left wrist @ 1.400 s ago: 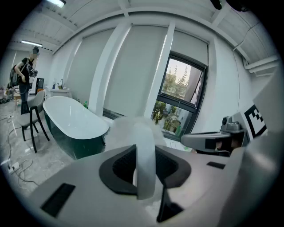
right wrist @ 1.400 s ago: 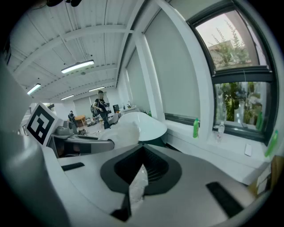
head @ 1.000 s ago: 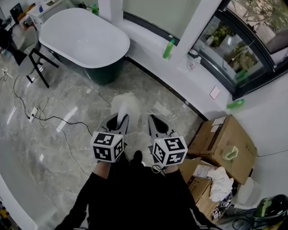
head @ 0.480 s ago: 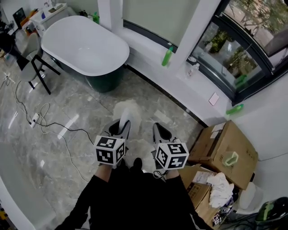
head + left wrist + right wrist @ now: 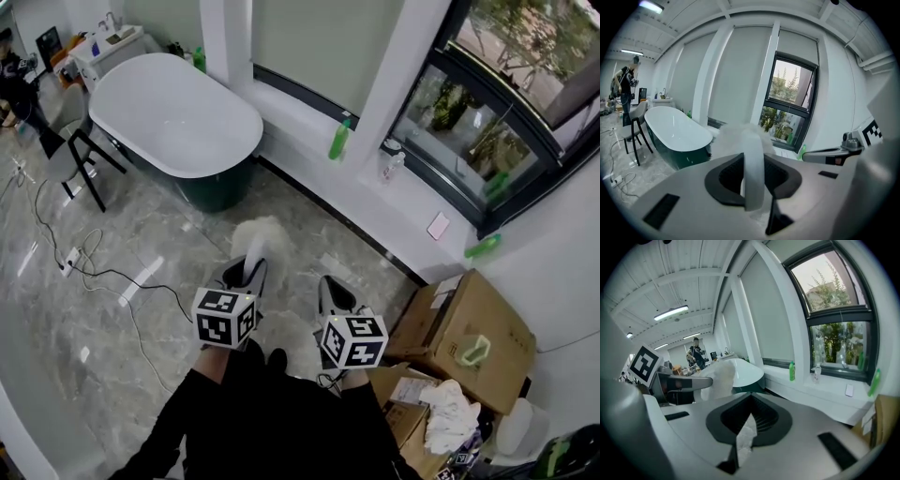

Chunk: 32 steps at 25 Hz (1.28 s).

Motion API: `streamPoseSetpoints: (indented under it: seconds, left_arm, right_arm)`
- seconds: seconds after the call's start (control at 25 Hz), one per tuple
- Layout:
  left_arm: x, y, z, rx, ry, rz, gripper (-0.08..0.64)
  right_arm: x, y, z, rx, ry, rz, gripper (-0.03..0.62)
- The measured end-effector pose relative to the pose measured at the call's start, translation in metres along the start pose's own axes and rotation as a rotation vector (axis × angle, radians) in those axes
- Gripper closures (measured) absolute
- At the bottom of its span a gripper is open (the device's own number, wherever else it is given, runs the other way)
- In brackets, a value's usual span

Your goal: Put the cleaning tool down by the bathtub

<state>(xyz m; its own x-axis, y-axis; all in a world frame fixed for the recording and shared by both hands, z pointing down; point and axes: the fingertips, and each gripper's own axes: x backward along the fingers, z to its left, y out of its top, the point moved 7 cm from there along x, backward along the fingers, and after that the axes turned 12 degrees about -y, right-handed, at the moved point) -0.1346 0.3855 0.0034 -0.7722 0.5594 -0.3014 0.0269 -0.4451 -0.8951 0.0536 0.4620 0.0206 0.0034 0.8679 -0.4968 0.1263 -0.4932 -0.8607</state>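
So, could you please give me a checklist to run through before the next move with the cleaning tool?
1. Left gripper clamped on the cleaning tool handle: ok.
2. Bathtub in sight, ahead and to the left: ok.
3. Close enough to set the tool down by the tub: not ok, bare floor lies between.
4. Route free of the cable and chair: ok, both sit off to the left.
5. Right gripper empty: cannot tell, something pale shows between its jaws.
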Motion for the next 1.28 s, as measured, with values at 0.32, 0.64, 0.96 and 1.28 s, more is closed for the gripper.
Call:
streamPoseSetpoints:
  seconds: [0.32,0.64,0.96,1.28]
  left_arm:
    - [-0.018,0.019,0.011,-0.017,0.039,-0.020,0.464]
    - [-0.058,0.038,0.050,-0.025,0.039,-0.018,0.464]
    - [-0.129,0.070,0.118,0.020,0.026,-0.006,0.463]
    - [-0.184,0.106,0.176,0.026,-0.004,0.020,0.463]
  right_arm:
    - [-0.015,0.002,-0.018,-0.050,0.010,0.017,0.592]
    - [-0.062,0.018,-0.025,-0.062,-0.008,0.037,0.592]
    - [-0.142,0.067,-0.042,-0.066,-0.058,0.052,0.592]
    - [-0.214,0.119,-0.039,-0.067,-0.095,0.065,0.592]
